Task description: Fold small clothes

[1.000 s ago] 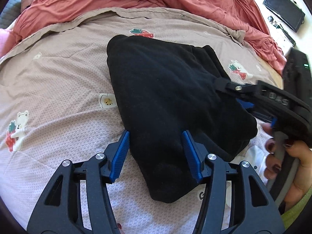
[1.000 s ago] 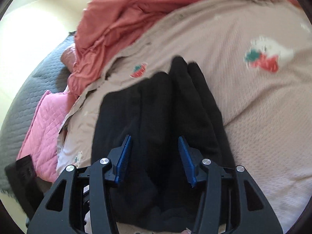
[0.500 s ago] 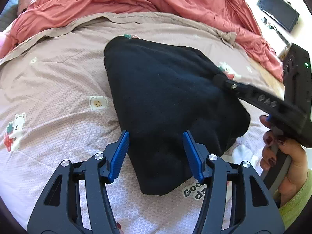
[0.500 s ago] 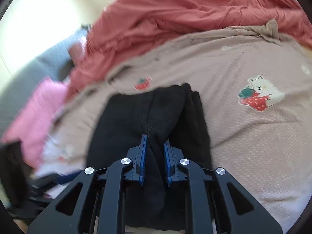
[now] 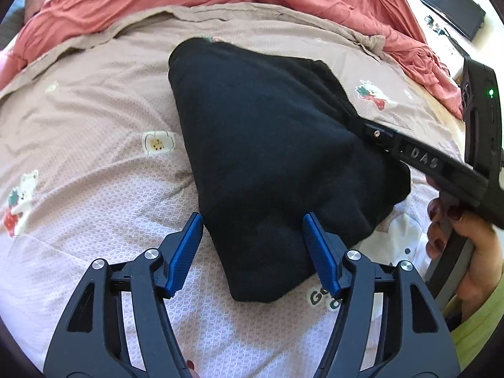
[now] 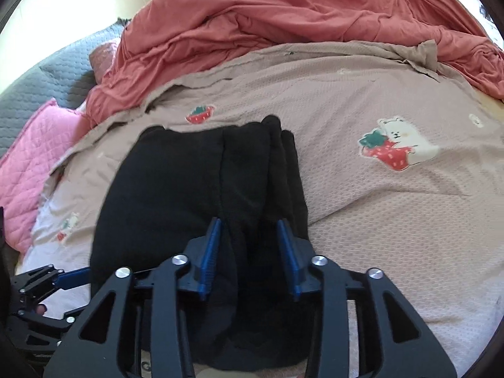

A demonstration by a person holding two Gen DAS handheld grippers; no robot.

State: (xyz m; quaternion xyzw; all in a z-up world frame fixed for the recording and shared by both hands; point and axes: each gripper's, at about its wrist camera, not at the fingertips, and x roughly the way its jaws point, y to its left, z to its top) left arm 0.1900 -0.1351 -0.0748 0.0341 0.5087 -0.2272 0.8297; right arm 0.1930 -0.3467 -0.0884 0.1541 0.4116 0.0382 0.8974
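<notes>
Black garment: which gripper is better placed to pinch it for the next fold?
Right, probably. The right gripper has a raised ridge of the black garment between its just-reopened jaws; the left gripper merely straddles the narrow end, open wider.

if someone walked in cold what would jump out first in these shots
The black garment, folded into a thick bundle, lies mid-frame on the beige bear-print sheet. Both blue-padded tongs sit at its near edges: the left tongs straddle one corner, open; the right tongs have just been opening over a ridge of cloth. Behind, a rumpled red duvet fills the background.
</notes>
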